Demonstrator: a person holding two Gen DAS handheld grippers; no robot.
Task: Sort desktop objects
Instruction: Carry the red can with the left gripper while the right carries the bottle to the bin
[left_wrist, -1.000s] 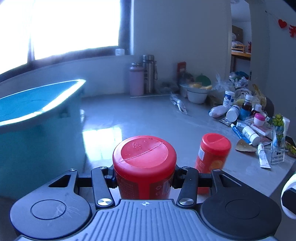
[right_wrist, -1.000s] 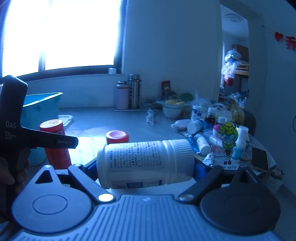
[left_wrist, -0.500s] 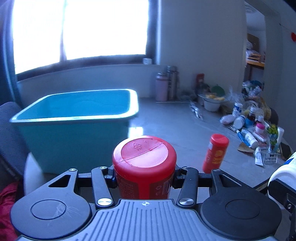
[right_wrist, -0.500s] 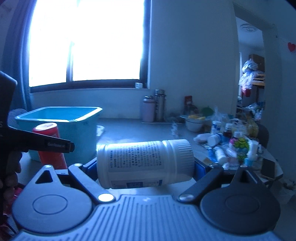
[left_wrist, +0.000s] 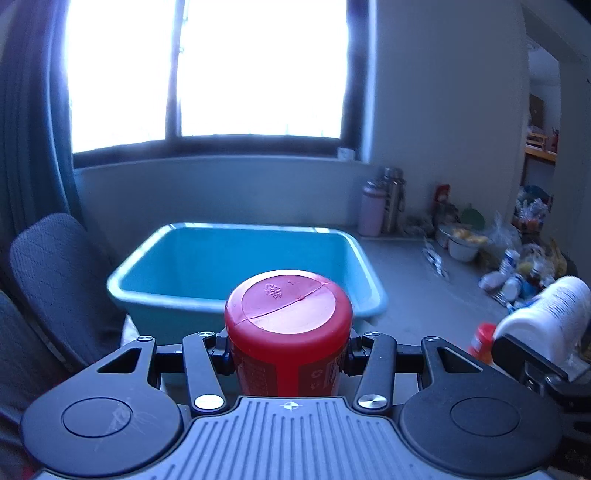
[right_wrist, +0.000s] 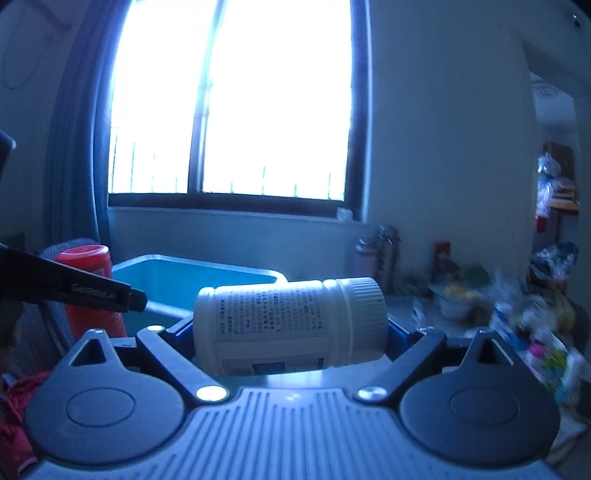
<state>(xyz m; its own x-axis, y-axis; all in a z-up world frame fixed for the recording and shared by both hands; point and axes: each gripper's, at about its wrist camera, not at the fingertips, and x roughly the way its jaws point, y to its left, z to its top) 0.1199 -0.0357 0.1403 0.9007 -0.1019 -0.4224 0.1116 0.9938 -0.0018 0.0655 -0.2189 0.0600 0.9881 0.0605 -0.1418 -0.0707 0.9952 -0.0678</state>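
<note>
Red can (left_wrist: 288, 332) stands upright in the left gripper (left_wrist: 289, 350), its jaws clamped on it before the tub (left_wrist: 243, 266). The right gripper (right_wrist: 290, 332) pinches a white bottle (right_wrist: 290, 325) endwise; released short of the rim, either could roll off the desk (left_wrist: 424, 295).

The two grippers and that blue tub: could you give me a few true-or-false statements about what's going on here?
1. The left gripper holds a red bottle upright. True.
2. The right gripper is open. False: it is shut on a white bottle.
3. The white bottle lies sideways. True.
4. The tub is full of bottles. False: what shows of its inside is bare.
5. A second red bottle stands on the table. True.
</note>
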